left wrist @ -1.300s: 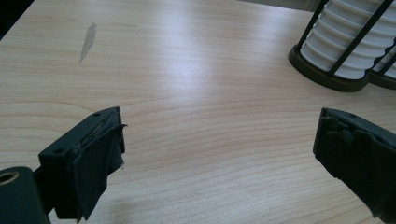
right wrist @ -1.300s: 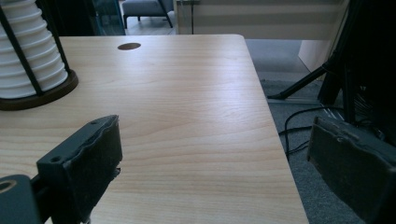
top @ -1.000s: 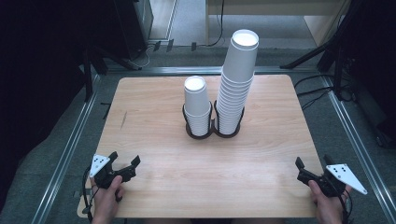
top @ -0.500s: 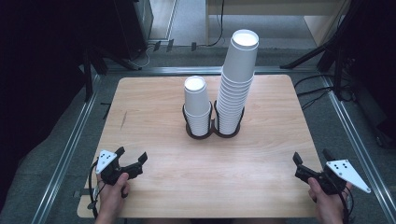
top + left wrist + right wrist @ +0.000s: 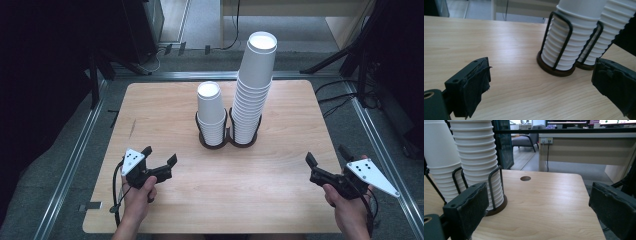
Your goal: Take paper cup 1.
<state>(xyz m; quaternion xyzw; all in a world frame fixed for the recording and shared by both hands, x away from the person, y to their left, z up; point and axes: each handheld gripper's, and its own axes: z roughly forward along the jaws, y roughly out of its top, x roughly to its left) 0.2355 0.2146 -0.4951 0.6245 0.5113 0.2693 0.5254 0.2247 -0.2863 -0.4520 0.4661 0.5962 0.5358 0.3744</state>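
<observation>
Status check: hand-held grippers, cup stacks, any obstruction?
Left hand-held gripper open, empty. Right hand-held gripper open, empty. Short cup stack and tall cup stack upright in the black holder, untouched. Bare table between, nothing blocking.

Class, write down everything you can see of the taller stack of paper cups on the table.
The taller stack of paper cups is white, with many cups nested upside down so their rolled rims form ribs up its side. It stands upright in a black wire holder with a round dark base, near the middle of the wooden table. Wire loops hug its lower part. A shorter stack stands close beside it in a matching holder. Nothing else touches it.
</observation>
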